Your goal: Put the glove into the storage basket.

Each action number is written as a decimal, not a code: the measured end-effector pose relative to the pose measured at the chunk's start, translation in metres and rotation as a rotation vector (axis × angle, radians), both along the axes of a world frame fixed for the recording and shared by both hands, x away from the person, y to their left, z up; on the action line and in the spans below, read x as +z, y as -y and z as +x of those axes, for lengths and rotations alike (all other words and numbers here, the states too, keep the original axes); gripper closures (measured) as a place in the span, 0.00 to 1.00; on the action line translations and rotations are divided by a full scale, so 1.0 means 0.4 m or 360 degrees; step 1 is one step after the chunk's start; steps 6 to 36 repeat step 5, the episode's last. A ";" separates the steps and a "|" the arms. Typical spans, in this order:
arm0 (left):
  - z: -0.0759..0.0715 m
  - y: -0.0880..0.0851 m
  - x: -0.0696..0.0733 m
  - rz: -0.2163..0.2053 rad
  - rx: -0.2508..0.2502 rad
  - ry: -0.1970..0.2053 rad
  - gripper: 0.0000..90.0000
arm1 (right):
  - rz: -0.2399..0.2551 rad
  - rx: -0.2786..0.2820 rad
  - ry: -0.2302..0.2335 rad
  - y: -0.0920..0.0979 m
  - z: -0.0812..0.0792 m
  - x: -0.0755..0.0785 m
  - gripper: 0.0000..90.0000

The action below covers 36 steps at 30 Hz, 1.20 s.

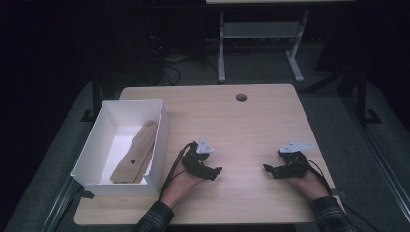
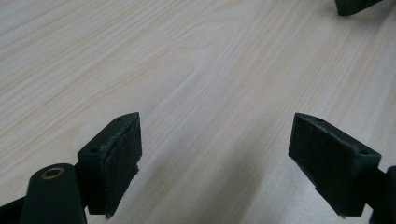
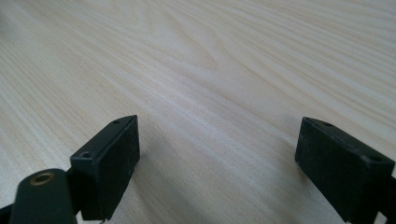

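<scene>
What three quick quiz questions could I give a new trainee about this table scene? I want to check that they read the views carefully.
1. True or false: the tan fabric glove lies inside the white rectangular box.
2. Which gripper is nearer the box: A the left gripper, B the right gripper?
3. Fill in: both grippers' jaws stand ____ over the light wooden table.

Key: 1 true. 2 A. 3 open.

A dim lab: bare desk [image 1: 251, 116], tangled cables [image 1: 169, 67] on carpet, another desk's frame [image 1: 261, 34] behind.
</scene>
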<state>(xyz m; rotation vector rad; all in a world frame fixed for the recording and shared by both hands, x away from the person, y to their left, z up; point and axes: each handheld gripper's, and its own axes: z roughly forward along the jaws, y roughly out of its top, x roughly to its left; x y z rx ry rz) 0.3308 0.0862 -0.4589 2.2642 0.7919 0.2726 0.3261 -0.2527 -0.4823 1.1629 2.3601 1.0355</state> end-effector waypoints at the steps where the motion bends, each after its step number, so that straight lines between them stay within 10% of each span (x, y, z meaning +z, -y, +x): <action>1: 0.000 0.000 0.000 0.0000 0.0000 0.0000 0.19 | 0.0000 0.0001 0.0000 0.000 0.000 0.000 0.15; 36: 0.002 -0.003 -0.020 0.0014 0.0005 -0.0032 0.19 | 0.0000 0.0003 0.0000 0.000 0.000 0.000 0.15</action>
